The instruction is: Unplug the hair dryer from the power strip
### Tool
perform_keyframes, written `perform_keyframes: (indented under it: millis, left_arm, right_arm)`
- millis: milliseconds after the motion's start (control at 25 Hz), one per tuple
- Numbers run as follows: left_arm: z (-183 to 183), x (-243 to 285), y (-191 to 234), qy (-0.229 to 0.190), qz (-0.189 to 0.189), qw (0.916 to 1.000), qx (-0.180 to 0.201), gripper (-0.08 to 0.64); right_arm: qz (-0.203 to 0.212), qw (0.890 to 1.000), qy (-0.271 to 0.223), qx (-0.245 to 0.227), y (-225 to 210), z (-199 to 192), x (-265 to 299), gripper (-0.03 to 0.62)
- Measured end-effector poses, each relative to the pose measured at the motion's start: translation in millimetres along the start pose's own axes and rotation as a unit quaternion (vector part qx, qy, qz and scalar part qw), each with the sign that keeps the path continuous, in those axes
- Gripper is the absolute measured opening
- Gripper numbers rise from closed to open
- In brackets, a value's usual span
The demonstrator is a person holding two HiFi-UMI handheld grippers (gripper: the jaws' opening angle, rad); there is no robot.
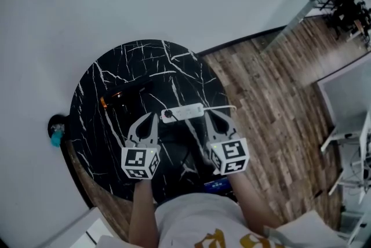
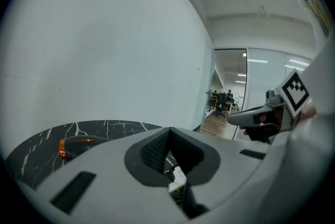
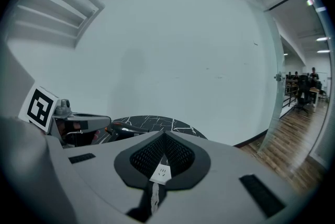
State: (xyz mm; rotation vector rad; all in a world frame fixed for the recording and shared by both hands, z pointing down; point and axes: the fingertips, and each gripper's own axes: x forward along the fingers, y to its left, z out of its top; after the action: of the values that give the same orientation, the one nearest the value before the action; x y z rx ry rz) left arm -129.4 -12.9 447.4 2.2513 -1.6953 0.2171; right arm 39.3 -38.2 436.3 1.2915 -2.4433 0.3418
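Power strip [image 1: 182,112], white, lies near the middle of the round black marble table [image 1: 116,67]. The dark hair dryer [image 1: 124,94] lies just beyond it to the left. Left gripper [image 1: 152,116] and right gripper [image 1: 210,115] hover at the strip's two ends, both with jaws closed together and holding nothing.

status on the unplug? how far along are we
Done: nothing yet. A dark plug looks seated in the left end of the white power strip. The hair dryer lies on the table. In hand: nothing. The left gripper and right gripper hover shut, just short of the strip. Left: grip the plug, brace the strip, pull.
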Motion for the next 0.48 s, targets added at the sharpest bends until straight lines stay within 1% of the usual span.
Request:
perform_keyframes:
  millis: [200, 360, 480]
  left_arm:
    - [-1.6, 5.0, -1.9, -0.001, -0.010, 0.9999, -0.005, -0.002]
    - [1.2, 7.9, -1.9, -0.011, -0.018, 0.9997, -0.007, -0.002]
    - [1.4, 6.7, 1.0, -0.014, -0.014, 0.9998, -0.008, -0.002]
  right_arm:
    - [0.008, 1.000, -0.002, -0.008, 1.3, -3.8, 4.0, -0.003]
    - [0.006, 1.000, -0.005, -0.003, -4.7, -4.3, 11.6, -0.003]
    - [0.016, 1.000, -0.003, -0.001, -2.6, -8.4, 16.9, -0.003]
